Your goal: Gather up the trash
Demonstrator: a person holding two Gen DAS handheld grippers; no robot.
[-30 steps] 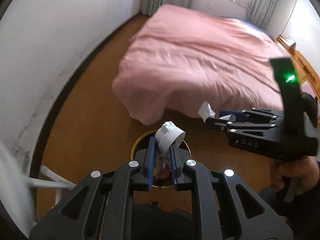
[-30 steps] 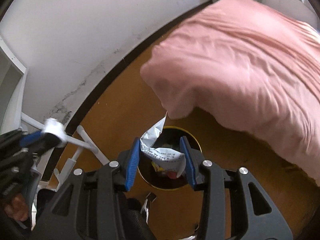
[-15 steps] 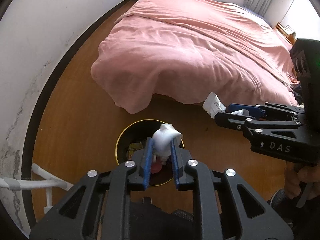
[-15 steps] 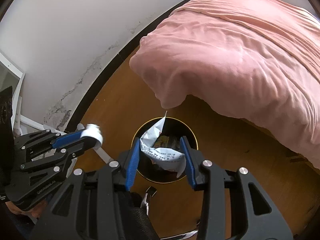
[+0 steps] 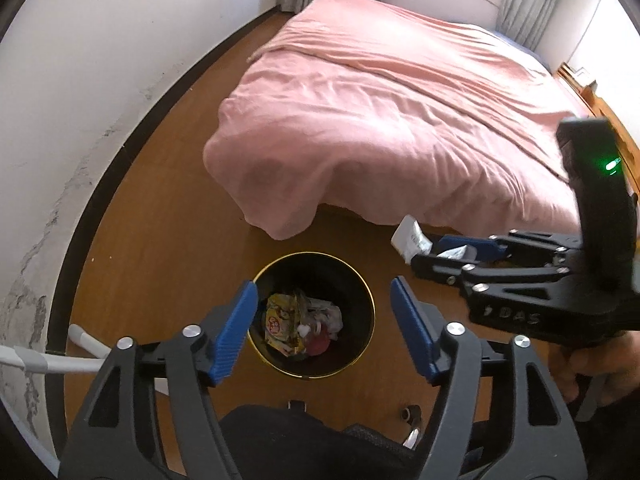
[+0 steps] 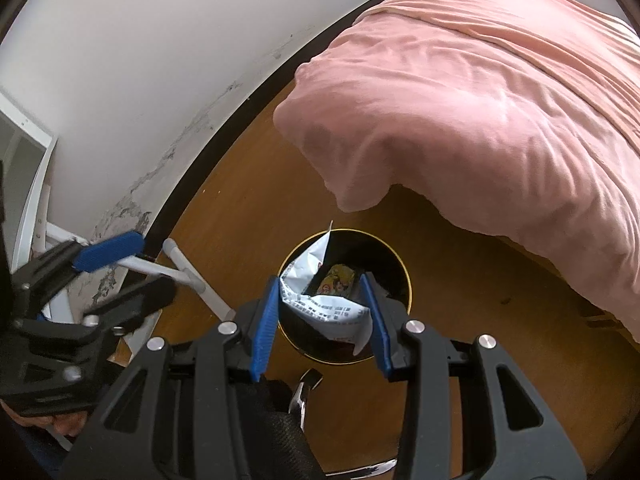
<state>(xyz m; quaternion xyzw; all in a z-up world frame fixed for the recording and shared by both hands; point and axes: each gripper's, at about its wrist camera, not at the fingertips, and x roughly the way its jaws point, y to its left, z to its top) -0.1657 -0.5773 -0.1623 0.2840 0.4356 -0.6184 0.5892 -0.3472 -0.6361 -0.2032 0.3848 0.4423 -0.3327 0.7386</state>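
A black waste bin (image 5: 354, 280) with a gold rim stands on the wooden floor and holds a yellow packet and crumpled trash (image 5: 298, 318). My left gripper (image 5: 324, 286) hangs right above it, its jaws opening wide with nothing between the blue pads. My right gripper (image 6: 320, 280) is shut on a white printed wrapper (image 6: 320, 312) over the same bin (image 6: 402, 270). From the left wrist view, the right gripper (image 5: 436, 252) sits to the right of the bin with the wrapper (image 5: 410, 236) sticking out. The left gripper (image 6: 140, 270) shows at the left of the right wrist view.
A bed with a pink cover (image 5: 380, 120) overhangs close behind the bin. A white wall with dark skirting (image 5: 100, 184) runs along the left. A white tube frame (image 6: 188, 276) stands by the wall. A person's hand (image 5: 580, 364) holds the right gripper.
My left gripper has gone from shut on a white crumpled piece to open, and the piece is no longer between its pads. The bin now sits fuller in view below both grippers.
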